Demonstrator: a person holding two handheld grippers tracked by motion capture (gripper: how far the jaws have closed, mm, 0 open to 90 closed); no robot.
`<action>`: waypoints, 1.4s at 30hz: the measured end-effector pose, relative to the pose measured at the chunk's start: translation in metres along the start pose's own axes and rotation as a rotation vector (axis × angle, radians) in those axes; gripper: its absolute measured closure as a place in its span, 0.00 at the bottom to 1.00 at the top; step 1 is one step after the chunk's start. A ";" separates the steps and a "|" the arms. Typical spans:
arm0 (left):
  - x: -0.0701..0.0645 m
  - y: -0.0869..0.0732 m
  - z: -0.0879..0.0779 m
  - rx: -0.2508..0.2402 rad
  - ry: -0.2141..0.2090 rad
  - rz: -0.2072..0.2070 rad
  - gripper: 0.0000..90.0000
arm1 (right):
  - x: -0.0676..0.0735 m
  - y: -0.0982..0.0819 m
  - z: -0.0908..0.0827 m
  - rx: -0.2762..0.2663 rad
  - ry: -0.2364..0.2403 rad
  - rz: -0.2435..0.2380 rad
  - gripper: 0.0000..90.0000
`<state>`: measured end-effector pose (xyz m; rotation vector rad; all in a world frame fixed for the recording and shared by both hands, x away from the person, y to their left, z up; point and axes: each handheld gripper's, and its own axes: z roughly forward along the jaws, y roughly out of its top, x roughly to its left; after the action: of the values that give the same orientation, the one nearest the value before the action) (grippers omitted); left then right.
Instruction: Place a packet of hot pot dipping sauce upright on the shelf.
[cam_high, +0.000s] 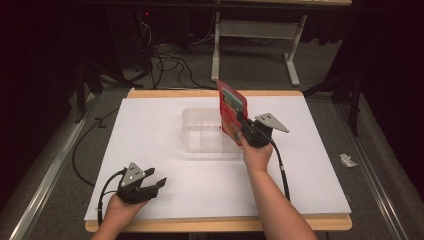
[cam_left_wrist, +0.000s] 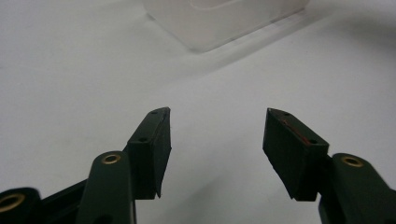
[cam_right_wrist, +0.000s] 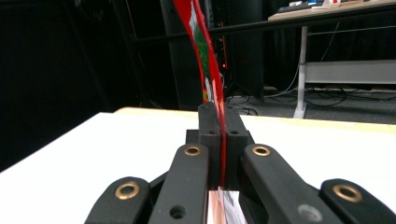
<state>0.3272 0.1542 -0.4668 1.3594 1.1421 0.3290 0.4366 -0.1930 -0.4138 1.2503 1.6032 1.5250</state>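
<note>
Red packet (cam_high: 231, 113) stands on edge above the right side of a clear plastic bin (cam_high: 202, 131), which sits at the middle of the white table (cam_high: 310, 165). The right gripper (cam_high: 243, 121) has the packet's near lower corner pinched flat between its jaws, which are pressed together on the thin card; in the right gripper view the packet (cam_right_wrist: 203, 56) rises from the closed jaws and curves slightly to the left. The left gripper (cam_high: 156, 181) rests at the near left of the table, well apart from the bin, its jaws spread wide with nothing between them. In the left gripper view the bin's corner (cam_left_wrist: 224, 23) shows farther off.
</note>
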 end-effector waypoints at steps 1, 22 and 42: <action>0.000 0.000 0.000 0.002 0.000 0.001 0.47 | 0.000 0.000 -0.001 0.011 0.001 -0.006 1.00; 0.001 -0.002 0.000 0.021 0.000 0.008 0.47 | 0.002 -0.010 -0.009 0.142 -0.013 -0.118 1.00; 0.001 -0.003 -0.001 0.025 0.004 0.012 0.47 | -0.002 -0.019 -0.011 0.164 -0.013 -0.102 1.00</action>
<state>0.3261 0.1550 -0.4698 1.3885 1.1453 0.3272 0.4238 -0.1976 -0.4306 1.2406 1.7848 1.3430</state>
